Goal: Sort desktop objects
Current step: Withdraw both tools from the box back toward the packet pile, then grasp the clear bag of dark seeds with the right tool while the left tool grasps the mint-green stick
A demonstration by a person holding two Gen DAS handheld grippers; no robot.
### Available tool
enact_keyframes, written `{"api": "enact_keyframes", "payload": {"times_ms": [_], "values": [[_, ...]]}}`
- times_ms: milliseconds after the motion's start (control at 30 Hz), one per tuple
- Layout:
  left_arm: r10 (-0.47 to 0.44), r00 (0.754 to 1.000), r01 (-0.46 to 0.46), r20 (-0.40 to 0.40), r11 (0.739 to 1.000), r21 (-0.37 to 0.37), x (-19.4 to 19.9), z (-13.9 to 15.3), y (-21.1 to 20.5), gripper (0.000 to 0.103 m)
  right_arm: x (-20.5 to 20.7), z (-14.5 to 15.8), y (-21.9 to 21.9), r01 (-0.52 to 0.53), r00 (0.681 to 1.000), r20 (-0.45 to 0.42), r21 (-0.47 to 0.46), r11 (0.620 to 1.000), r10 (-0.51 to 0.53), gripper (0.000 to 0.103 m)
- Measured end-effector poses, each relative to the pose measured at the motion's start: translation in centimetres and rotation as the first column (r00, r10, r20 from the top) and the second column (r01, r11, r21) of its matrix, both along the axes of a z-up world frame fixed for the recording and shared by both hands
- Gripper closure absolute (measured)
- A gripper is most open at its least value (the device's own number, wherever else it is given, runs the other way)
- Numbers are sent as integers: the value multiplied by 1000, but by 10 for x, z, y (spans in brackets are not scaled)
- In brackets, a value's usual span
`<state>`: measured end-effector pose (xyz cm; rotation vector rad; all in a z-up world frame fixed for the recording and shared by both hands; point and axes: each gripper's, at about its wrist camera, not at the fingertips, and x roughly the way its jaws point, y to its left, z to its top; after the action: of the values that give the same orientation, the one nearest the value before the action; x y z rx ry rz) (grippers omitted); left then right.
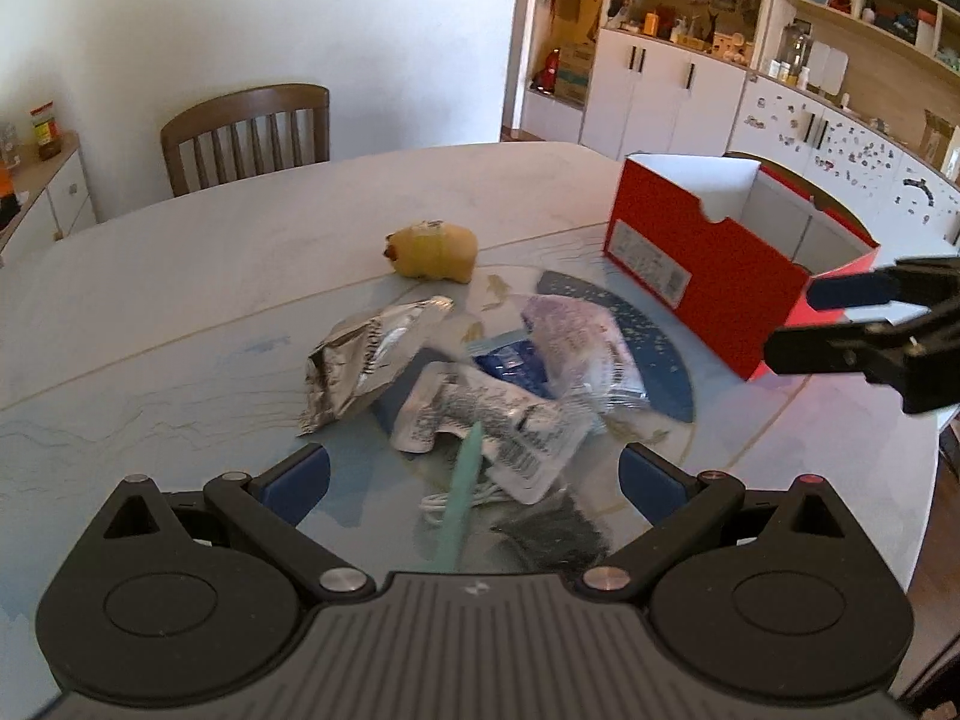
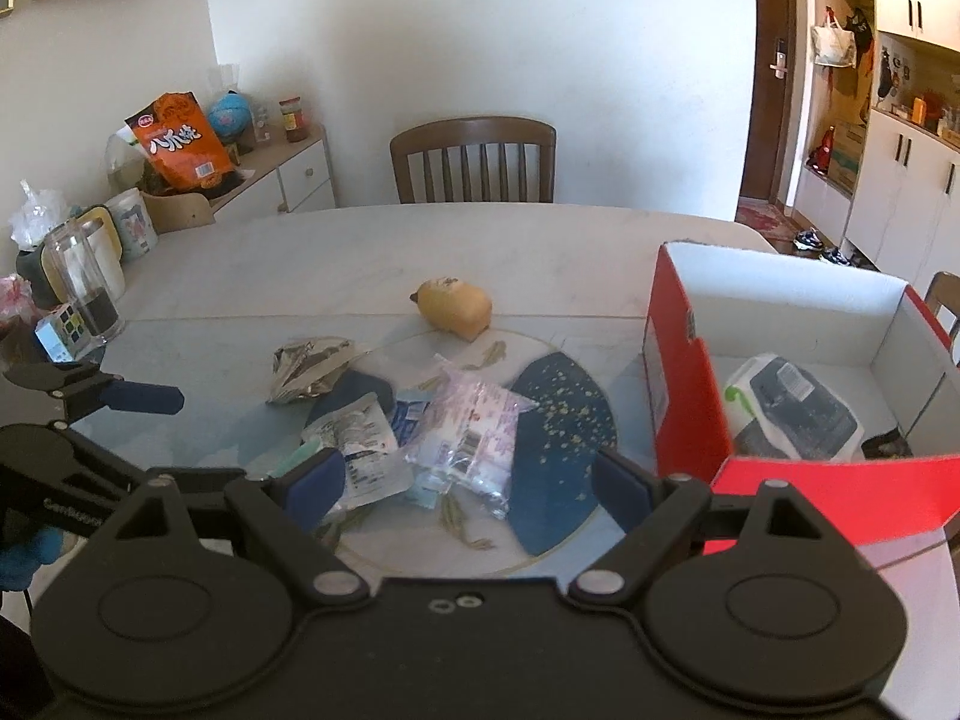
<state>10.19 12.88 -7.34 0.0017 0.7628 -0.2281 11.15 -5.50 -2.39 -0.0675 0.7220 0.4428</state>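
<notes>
Currently I am holding both tools above the clutter at the middle of the counter (image 2: 540,252); the left hand-held gripper (image 1: 474,477) and the right hand-held gripper (image 2: 471,483) are both standing released, jaws wide, nothing between the pads.

Handling notes, judged from looks:
- Crumpled foil bag (image 1: 360,366), lying at the left of the pile: probably near weightless, crackly and slick. I am planning to pinch a folded edge, not the flat face.
- White printed pouch (image 1: 480,420), overlapping the foil bag's right end: soft, thin film; its sealed edge looks like the best hold.
- Clear packet with purple print (image 2: 471,426), lying to the right of the pouch: floppy, slippery plastic, likely to sag when lifted, so a grip near its middle seems wiser.
- Blue packet (image 1: 513,363), mostly buried under the others; I cannot judge it.
- Yellow plush toy (image 2: 456,306), sitting alone behind the pile, well apart from it: soft, squashy, easy to grasp across the body.
- Green stick (image 1: 459,510) and white cable (image 1: 474,495), nearest the left tool: the stick looks thin and stiff, the cable limp; both are blurred.

Count: one foil bag, one white pouch, one clear packet, one blue packet, one toy, one stick, one cable. One red box (image 2: 684,396) is standing open to the right, with one white bundle (image 2: 792,414) lying inside.
</notes>
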Motion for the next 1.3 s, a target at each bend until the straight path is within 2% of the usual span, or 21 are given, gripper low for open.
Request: {"api": "enact_keyframes", "payload": {"times_ms": [267,500,833,1167,1233,1300], "values": [[-7,1000,7,-3,1000,-5,9,-13,9,2,-20,-20,30,0,1000,18,-26,1000,1,14],[-43,999,43,-9,999,-14,17,-23,8,3,-32,-44,59,-40,999,-3,-44,998,40,15],[-58,997,56,-47,998,-39,31,-45,9,10,-31,-75,85,-57,998,-37,-42,997,56,18],[-76,996,72,-47,995,-72,37,-54,10,26,-23,-90,97,-67,997,-48,-48,997,65,27],[-77,996,73,-47,995,-73,38,-55,9,37,-24,-91,98,-71,996,-49,-46,996,69,30],[-80,995,76,-54,994,-77,39,-57,9,41,-24,-91,100,-77,996,-41,-53,996,75,31]]}}
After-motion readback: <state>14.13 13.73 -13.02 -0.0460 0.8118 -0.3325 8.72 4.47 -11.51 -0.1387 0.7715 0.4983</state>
